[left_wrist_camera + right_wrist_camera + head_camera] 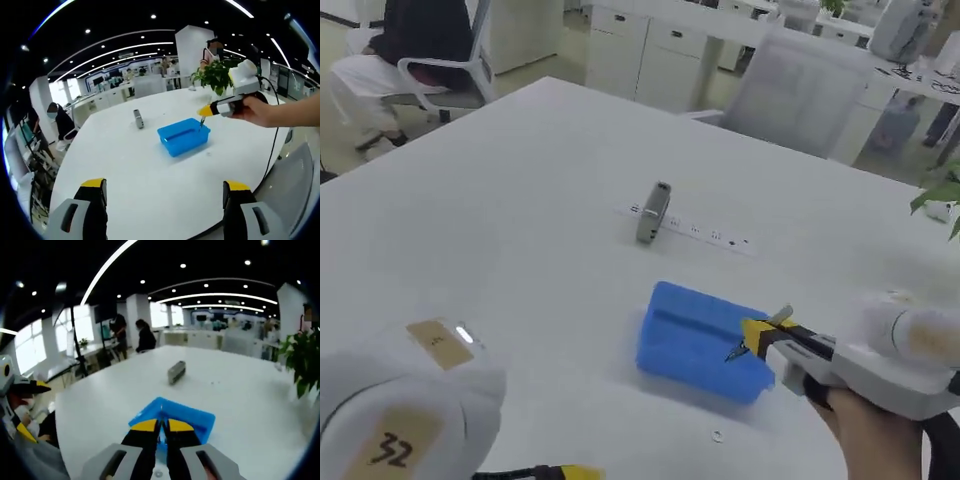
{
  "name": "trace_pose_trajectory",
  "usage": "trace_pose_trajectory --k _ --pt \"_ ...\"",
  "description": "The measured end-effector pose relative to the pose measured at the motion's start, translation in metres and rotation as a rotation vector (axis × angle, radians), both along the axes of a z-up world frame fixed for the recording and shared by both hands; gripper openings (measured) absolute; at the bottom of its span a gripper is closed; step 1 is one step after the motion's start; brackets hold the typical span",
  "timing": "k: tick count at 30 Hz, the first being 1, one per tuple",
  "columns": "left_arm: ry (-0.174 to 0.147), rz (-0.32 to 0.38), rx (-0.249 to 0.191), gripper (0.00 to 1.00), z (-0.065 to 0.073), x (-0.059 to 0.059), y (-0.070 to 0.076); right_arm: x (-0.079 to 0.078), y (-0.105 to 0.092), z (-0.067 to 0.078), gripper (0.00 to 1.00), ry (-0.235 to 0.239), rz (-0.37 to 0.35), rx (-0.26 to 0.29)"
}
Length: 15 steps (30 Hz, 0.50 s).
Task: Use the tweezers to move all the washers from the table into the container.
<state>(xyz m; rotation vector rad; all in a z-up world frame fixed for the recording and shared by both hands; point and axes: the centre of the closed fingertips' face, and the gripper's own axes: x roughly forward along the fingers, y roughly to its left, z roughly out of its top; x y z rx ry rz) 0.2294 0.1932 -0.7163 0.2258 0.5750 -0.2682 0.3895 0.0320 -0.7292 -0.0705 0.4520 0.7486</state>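
Note:
A blue container (695,340) sits on the white table (520,200). My right gripper (760,335) hovers at its right side, shut on thin tweezers (736,352) whose tips point down over the container's inside. Whether the tips hold a washer is too small to tell. One small washer (718,436) lies on the table just in front of the container. In the right gripper view the yellow-tipped jaws (162,427) are pressed together above the container (190,417). My left gripper (162,200) is open and holds nothing, well back from the container (182,135).
A grey block-shaped device (653,212) stands beyond the container, beside a flush socket strip (700,232). A potted plant (217,75) is at the table's right edge. Office chairs (440,70) and a seated person are beyond the far edge.

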Motion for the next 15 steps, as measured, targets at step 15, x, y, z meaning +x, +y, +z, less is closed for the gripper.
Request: trace_pose_trajectory --k 15 --pt "-0.019 0.02 0.013 0.99 0.007 -0.009 0.004 -0.03 -0.003 -0.055 0.02 0.089 0.011 -0.048"
